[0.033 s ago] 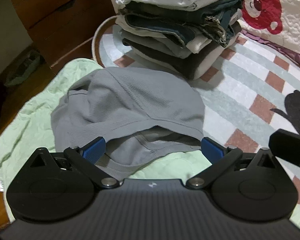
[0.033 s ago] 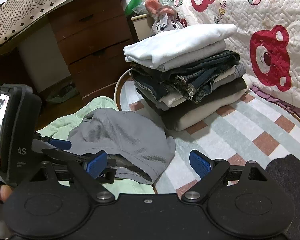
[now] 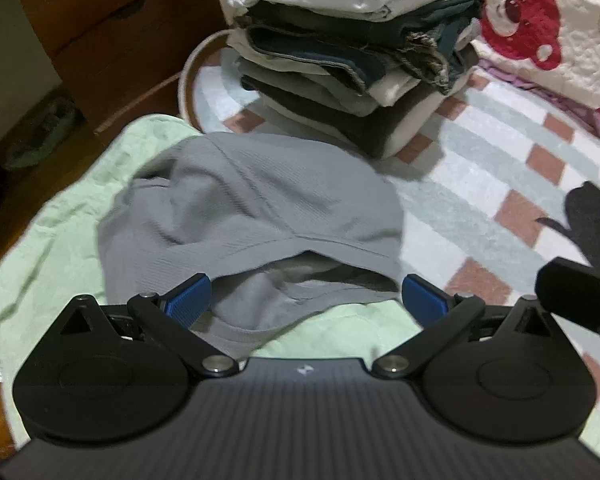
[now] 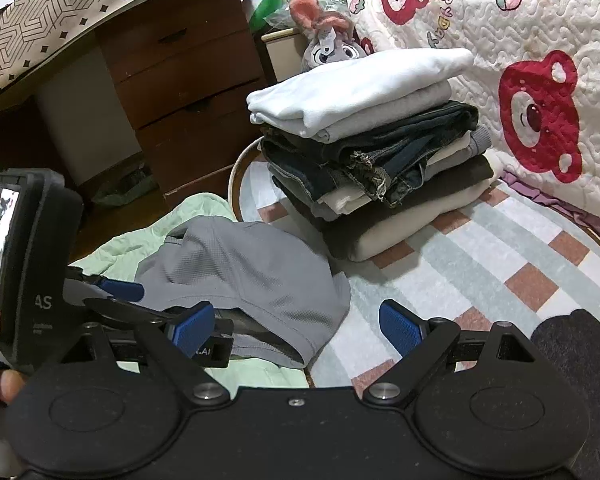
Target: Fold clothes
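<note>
A crumpled grey garment [image 3: 252, 208] lies on a light green cloth [image 3: 60, 240], also seen in the right wrist view [image 4: 252, 276]. Its open hem faces my left gripper [image 3: 304, 300], which is open and empty, its blue pads just at the hem's edge. My right gripper [image 4: 296, 326] is open and empty, to the right of the garment over the rug. The left gripper's body [image 4: 32, 264] shows at the left of the right wrist view. A stack of folded clothes [image 4: 372, 152] stands behind the garment, also in the left wrist view [image 3: 352, 52].
A checked round rug [image 4: 480, 248] covers the floor. A dark wooden drawer unit [image 4: 188, 92] stands at the back left. A white quilt with red bears [image 4: 520, 80] hangs at the right. A plush toy [image 4: 328, 44] sits behind the stack.
</note>
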{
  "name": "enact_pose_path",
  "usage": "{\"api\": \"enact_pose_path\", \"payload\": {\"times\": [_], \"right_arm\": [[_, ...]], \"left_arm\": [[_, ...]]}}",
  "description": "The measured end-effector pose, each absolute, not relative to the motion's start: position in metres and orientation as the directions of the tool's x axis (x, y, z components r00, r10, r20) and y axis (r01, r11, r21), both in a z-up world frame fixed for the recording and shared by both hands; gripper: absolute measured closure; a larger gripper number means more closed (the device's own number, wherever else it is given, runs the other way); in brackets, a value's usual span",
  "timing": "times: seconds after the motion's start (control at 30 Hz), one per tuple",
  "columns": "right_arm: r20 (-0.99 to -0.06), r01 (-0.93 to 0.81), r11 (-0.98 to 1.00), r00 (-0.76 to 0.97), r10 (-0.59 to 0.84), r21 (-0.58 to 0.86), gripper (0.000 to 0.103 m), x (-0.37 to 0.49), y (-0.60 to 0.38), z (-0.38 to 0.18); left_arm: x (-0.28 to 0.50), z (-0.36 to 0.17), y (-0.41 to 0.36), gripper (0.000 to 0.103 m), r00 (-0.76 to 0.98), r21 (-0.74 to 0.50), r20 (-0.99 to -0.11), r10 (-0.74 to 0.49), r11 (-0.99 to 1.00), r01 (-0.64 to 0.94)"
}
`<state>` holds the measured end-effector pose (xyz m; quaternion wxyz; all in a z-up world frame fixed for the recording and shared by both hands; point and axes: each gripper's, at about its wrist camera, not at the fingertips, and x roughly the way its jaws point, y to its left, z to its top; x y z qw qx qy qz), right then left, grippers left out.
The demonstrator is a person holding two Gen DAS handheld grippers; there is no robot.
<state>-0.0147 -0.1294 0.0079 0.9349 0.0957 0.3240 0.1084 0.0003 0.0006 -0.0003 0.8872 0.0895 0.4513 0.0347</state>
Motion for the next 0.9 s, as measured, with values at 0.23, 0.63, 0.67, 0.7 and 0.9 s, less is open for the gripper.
{"api": "enact_pose_path", "payload": {"times": [0.23,0.63,0.67,0.7,0.9], "right_arm": [[-0.577,-0.137,0.96,0.775,0.258,0.245,0.011,-0.0182,-0.1285,0.0092],[-0.587,-0.118,0.963,0.773,0.242,0.242,0.011,-0.0161,-0.1287,0.007],[-0.588,-0.115,0.963,0.772,0.24,0.243,0.011,-0.0161,-0.1288,0.0066],[-0.59,-0.111,0.963,0.772,0.238,0.243,0.011,-0.0159,-0.1291,0.0061],[-0.596,-0.095,0.964,0.769,0.23,0.249,0.011,-0.0158,-0.1326,0.0034]], "left_arm": [[0.0021,-0.0016,0.0033,0.002,0.583,0.165,-0.803,0.125,0.986,0.016],[0.0054,-0.0041,0.008,0.001,0.572,0.127,-0.814,0.098,0.992,0.01],[0.0058,-0.0044,0.0083,0.001,0.572,0.126,-0.814,0.098,0.992,0.01],[0.0063,-0.0048,0.0086,0.001,0.572,0.126,-0.814,0.098,0.992,0.009],[0.006,-0.0071,0.0084,0.001,0.574,0.137,-0.813,0.104,0.99,0.015]]}}
